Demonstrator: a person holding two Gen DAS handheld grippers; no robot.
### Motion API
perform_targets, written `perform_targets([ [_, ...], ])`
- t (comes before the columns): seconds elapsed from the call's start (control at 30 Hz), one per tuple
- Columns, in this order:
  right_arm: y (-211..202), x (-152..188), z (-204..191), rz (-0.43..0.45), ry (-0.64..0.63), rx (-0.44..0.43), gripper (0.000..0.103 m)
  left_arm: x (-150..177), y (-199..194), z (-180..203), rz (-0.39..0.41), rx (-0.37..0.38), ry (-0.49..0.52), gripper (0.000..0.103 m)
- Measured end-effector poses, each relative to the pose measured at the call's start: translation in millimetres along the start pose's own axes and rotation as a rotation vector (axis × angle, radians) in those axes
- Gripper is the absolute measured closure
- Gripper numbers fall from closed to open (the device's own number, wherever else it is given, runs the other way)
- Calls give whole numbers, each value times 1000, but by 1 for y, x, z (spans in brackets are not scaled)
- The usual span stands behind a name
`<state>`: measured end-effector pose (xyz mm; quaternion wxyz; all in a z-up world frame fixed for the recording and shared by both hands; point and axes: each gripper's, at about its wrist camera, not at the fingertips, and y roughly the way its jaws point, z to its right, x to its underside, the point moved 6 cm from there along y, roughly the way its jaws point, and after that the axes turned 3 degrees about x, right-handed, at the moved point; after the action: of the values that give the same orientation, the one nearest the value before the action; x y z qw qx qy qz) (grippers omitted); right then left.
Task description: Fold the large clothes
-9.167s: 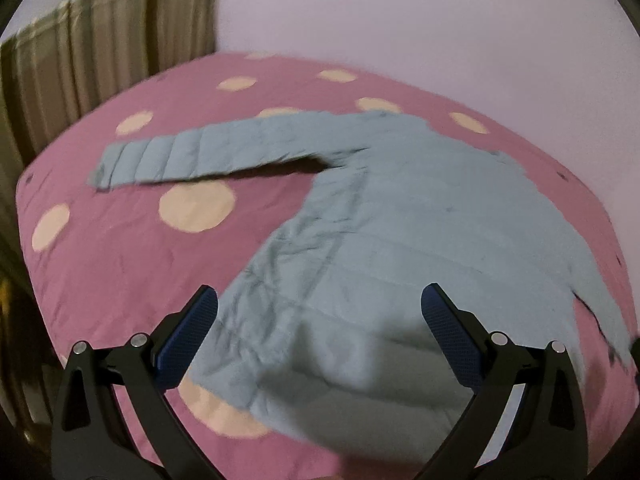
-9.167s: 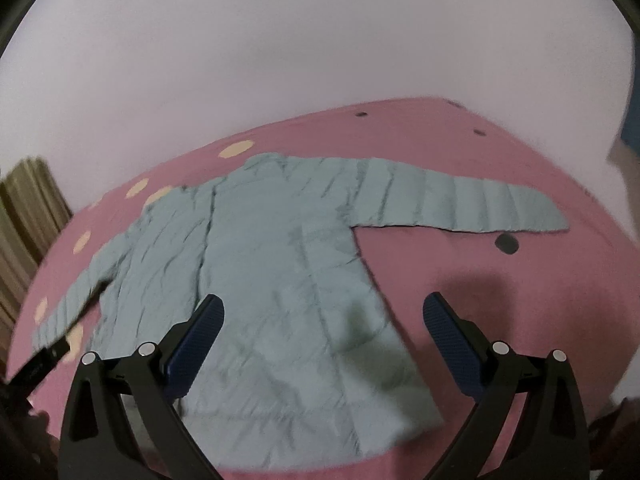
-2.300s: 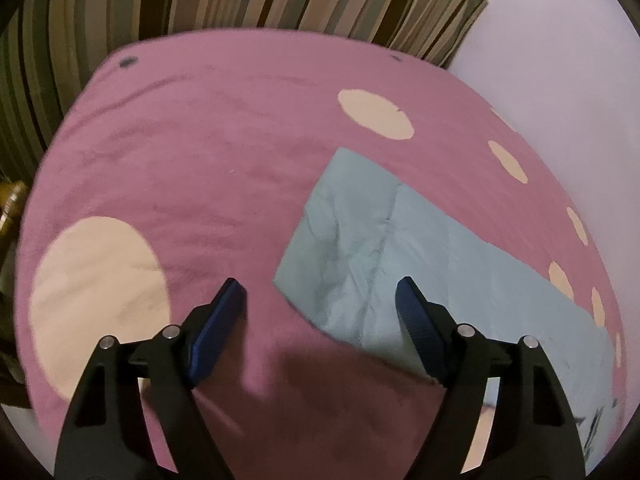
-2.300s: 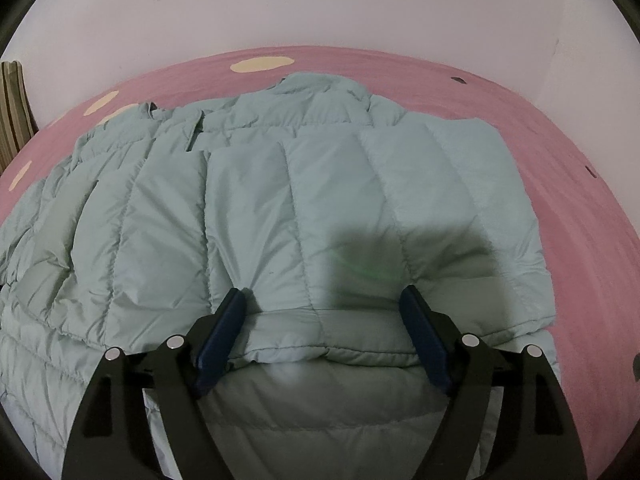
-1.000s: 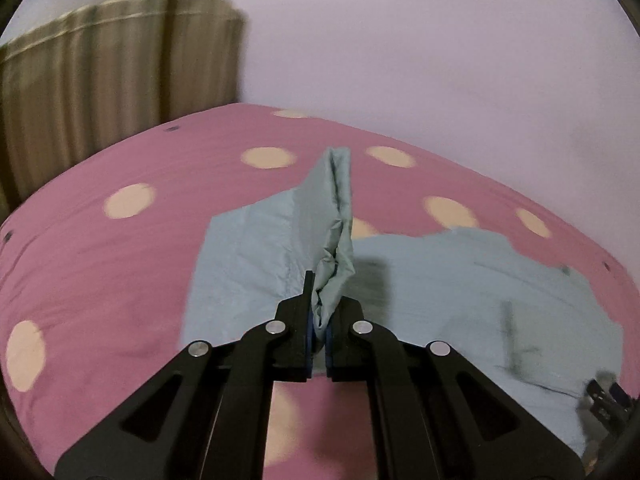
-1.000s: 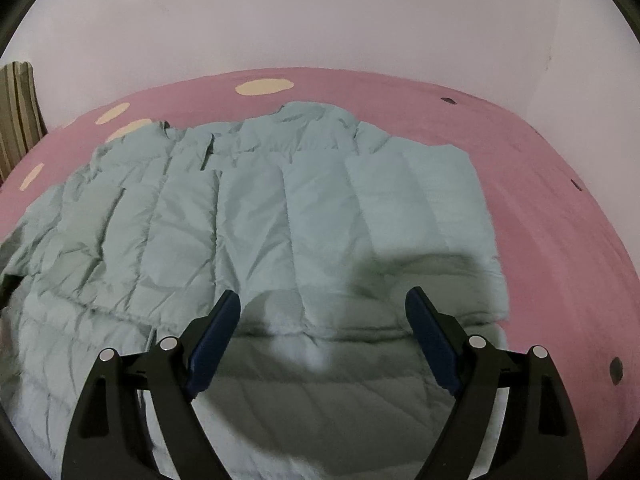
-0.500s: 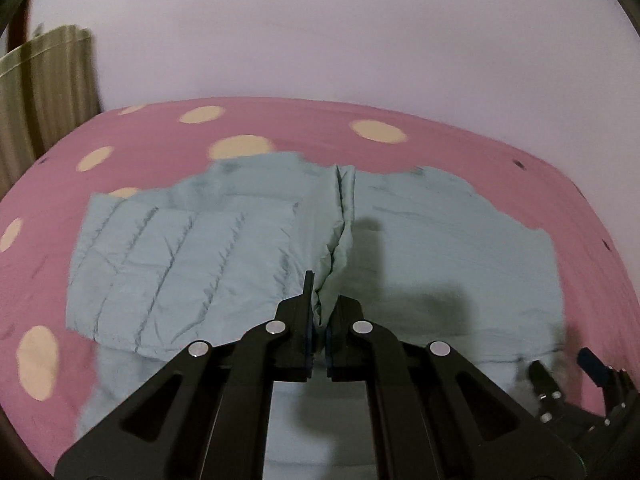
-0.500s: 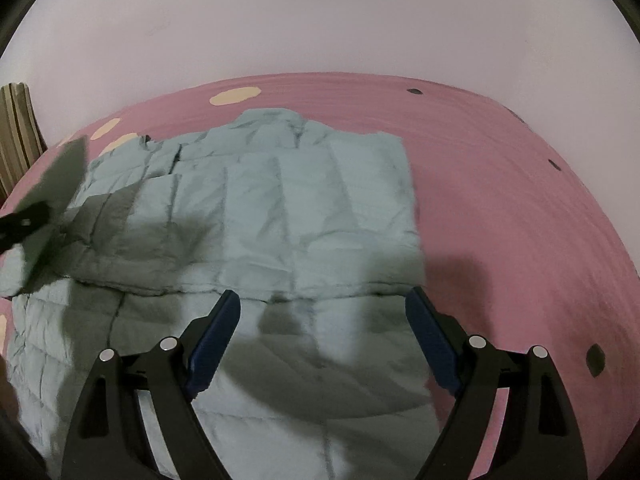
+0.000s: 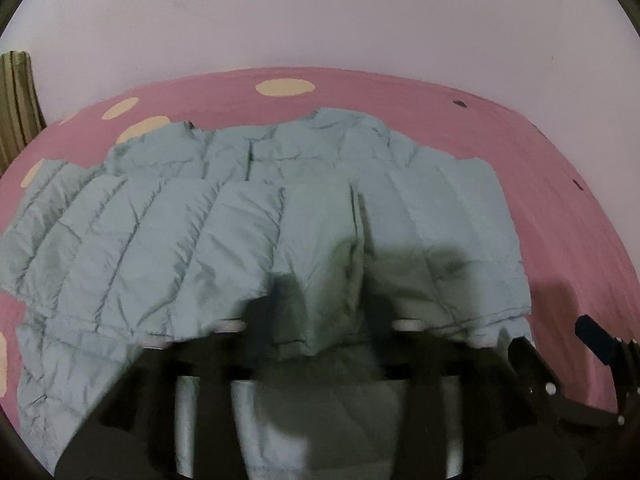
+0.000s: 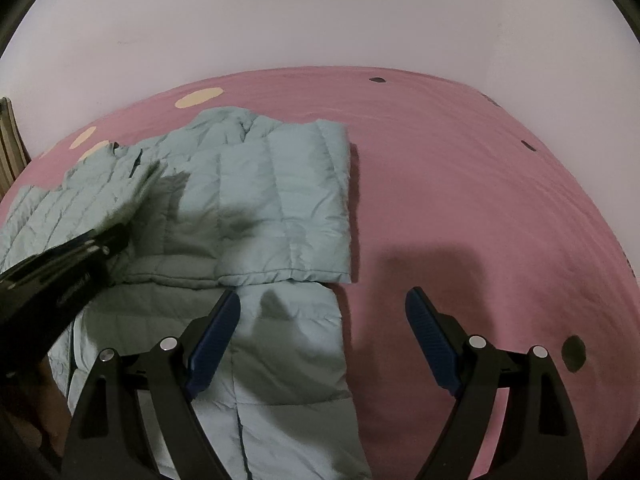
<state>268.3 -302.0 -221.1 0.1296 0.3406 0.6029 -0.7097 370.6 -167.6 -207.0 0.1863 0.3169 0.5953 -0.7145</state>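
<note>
Draping over the left gripper (image 9: 320, 320), a pale blue quilted jacket (image 10: 260, 208) hides its fingertips, so its grip cannot be told; the right gripper (image 10: 320, 344) hovers spread wide, holding nothing; beyond, both sleeves lie folded across the body on the pink dotted bedspread (image 10: 460, 168).

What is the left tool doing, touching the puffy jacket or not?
Touching. The left wrist view shows the puffy jacket with its sleeve draped right over the left tool, covering its fingertips.
</note>
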Motion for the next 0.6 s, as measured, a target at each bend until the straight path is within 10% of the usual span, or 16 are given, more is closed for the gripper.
perform_targets([
  [0.23,-12,-7,-12,13,4,-27,20,-2,-58,-35,88,-32,-8,39],
  [0.6,1,-41,-106,-27,-18,-204,20,10,-97,-212,114,-337,-154,37],
])
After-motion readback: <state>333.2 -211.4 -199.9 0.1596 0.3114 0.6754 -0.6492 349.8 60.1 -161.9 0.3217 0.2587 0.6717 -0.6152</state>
